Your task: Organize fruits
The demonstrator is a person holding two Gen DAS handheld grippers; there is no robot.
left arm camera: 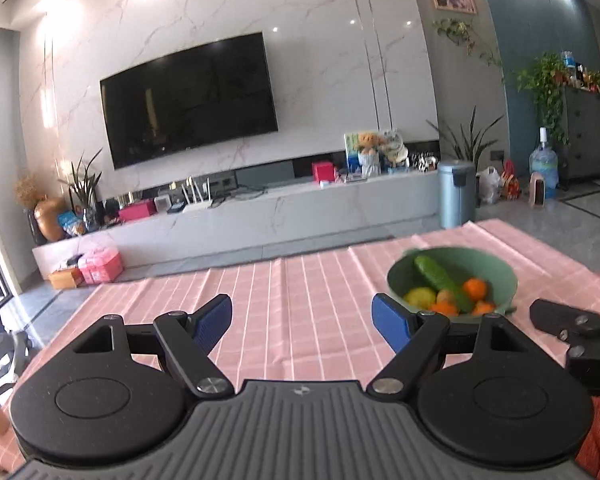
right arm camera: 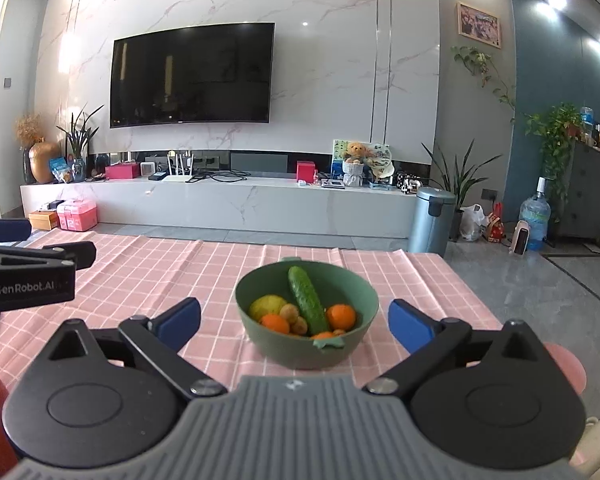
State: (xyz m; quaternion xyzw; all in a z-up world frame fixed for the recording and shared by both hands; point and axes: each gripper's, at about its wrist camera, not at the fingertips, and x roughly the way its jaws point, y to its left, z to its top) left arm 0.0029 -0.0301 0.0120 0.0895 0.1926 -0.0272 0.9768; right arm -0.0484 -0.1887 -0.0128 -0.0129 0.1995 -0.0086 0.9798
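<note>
holding one cucumber point(right arm camera: 307, 304), one lemon point(right arm camera: 266, 306), three oranges: green bowl point(right arm camera: 356, 346); left tool point(left arm camera: 302, 322), right tool point(right arm camera: 294, 322) both wide, empty.

Wall television point(right arm camera: 192, 74), grey bin point(right arm camera: 431, 220)

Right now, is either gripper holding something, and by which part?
Nothing is held. The left gripper and the right gripper both stand open and empty. The fruits lie in the green bowl on the table.
</note>
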